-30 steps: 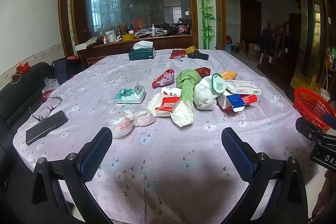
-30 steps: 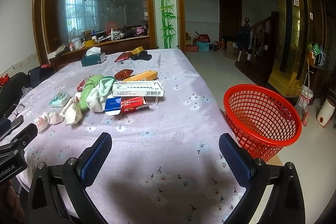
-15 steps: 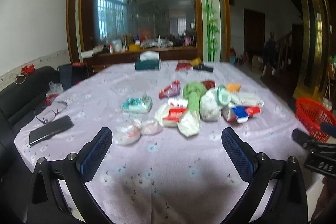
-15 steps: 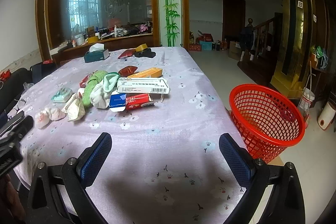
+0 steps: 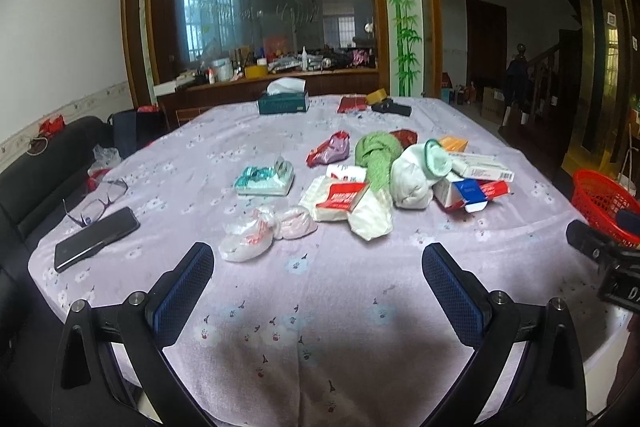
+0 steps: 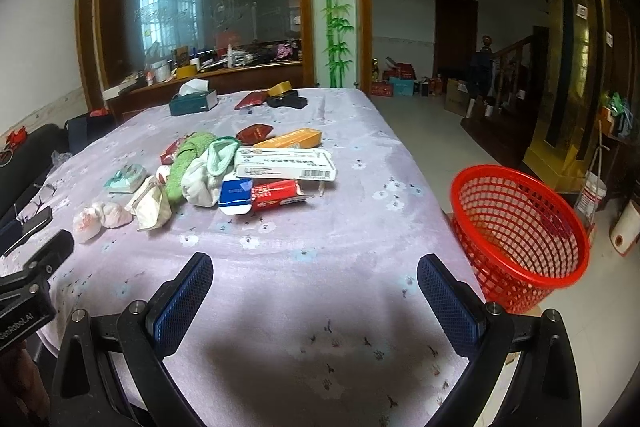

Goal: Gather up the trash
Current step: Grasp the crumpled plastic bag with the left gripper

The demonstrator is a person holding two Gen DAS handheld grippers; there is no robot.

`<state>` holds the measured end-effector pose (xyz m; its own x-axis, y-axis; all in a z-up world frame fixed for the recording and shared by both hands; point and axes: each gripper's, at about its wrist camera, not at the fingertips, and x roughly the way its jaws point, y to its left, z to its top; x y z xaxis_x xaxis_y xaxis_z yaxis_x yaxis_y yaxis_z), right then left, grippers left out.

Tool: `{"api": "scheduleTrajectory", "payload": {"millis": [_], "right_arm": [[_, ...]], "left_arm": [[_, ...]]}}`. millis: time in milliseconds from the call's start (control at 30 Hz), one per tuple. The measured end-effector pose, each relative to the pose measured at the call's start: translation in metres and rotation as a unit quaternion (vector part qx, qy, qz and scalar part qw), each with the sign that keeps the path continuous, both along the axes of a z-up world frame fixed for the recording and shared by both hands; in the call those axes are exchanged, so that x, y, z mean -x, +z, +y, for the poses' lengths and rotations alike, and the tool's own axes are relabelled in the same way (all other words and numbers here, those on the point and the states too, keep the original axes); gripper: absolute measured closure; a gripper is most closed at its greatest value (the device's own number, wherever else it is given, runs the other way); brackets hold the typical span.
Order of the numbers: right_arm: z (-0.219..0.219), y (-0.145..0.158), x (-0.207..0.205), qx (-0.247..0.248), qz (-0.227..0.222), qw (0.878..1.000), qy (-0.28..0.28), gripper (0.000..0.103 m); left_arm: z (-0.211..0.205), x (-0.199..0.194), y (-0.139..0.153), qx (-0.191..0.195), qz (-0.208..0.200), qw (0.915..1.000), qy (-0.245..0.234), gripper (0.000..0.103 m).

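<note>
A heap of trash lies mid-table on the lilac cloth: crumpled plastic bags [image 5: 250,239], a red and white packet [image 5: 340,197], a white wad [image 5: 410,181], green cloth [image 5: 378,155], a long white box [image 6: 284,165] and a red and blue carton [image 6: 264,195]. A red mesh basket [image 6: 520,227] stands on the floor off the table's right edge. My left gripper [image 5: 318,269] is open and empty above the near cloth, short of the bags. My right gripper [image 6: 316,279] is open and empty near the table's front right, with the basket to its right.
A phone [image 5: 96,239] and glasses [image 5: 98,201] lie at the table's left edge by a black sofa [image 5: 36,171]. A tissue box [image 5: 283,101], a red pouch and dark items sit at the far end. Stairs and boxes are at the back right.
Both grippers have risen and tilted slightly, so the table sits lower in each view. Nothing on the table has moved. Both grippers stay open.
</note>
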<state>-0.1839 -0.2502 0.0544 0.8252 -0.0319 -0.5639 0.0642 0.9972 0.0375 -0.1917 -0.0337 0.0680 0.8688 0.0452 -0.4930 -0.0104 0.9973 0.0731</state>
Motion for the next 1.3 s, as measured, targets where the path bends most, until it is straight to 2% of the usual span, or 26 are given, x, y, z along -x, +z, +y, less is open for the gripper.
{"api": "scheduleTrajectory", "payload": {"millis": [133,267,367,400,433,500,533,567,633,767,900,1000,1100,1167,1233,1300], "right_arm": [[0.006,0.004,-0.012,-0.004,0.008,0.999,0.033,0.002],[0.012,0.007,-0.031,-0.032,0.034,0.995,0.084,0.012],[0.017,0.006,-0.047,-0.032,0.049,0.993,0.102,0.019],[0.017,0.006,-0.053,-0.033,0.054,0.993,0.104,0.019],[0.016,0.004,-0.061,-0.046,0.067,0.991,0.107,0.02],[0.008,-0.001,-0.08,-0.103,0.097,0.983,0.113,0.027],[0.004,-0.003,-0.088,-0.126,0.107,0.98,0.112,0.034],[0.001,-0.005,-0.095,-0.138,0.116,0.978,0.105,0.037],[-0.002,-0.008,-0.107,-0.152,0.126,0.976,0.096,0.037],[0.004,-0.005,-0.11,-0.146,0.12,0.977,0.096,0.037],[0.015,-0.002,-0.106,-0.141,0.116,0.977,0.112,0.037],[0.024,0.002,-0.103,-0.136,0.115,0.975,0.136,0.037],[0.038,0.006,-0.104,-0.124,0.113,0.972,0.165,0.037],[0.049,0.009,-0.106,-0.114,0.114,0.97,0.182,0.037],[0.059,0.01,-0.11,-0.11,0.117,0.967,0.2,0.037],[0.073,0.01,-0.116,-0.106,0.122,0.962,0.22,0.037]], "left_arm": [[0.019,-0.014,-0.003,0.025,0.027,0.9993,-0.001,0.0],[0.055,-0.033,-0.004,0.062,0.063,0.9961,-0.003,0.0],[0.079,-0.044,-0.004,0.082,0.078,0.9935,0.002,0.0],[0.088,-0.049,-0.005,0.093,0.085,0.9921,0.004,0.002],[0.097,-0.053,-0.005,0.103,0.089,0.9906,0.006,0.011],[0.11,-0.062,-0.008,0.121,0.105,0.9871,0.009,0.025],[0.114,-0.066,-0.009,0.128,0.113,0.9852,0.008,0.028],[0.121,-0.069,-0.011,0.141,0.12,0.9827,0.007,0.028],[0.127,-0.075,-0.013,0.151,0.123,0.9808,0.005,0.028],[0.118,-0.092,-0.016,0.131,0.135,0.9816,-0.031,0.028],[0.093,-0.116,-0.025,0.078,0.155,0.9814,-0.082,0.028],[0.083,-0.13,-0.033,0.054,0.168,0.9802,-0.089,0.028],[0.078,-0.144,-0.04,0.046,0.184,0.9777,-0.09,0.028],[0.076,-0.151,-0.044,0.042,0.196,0.9755,-0.091,0.039],[0.074,-0.155,-0.048,0.046,0.205,0.9729,-0.096,0.057],[0.073,-0.157,-0.054,0.043,0.215,0.971,-0.095,0.062]]}}
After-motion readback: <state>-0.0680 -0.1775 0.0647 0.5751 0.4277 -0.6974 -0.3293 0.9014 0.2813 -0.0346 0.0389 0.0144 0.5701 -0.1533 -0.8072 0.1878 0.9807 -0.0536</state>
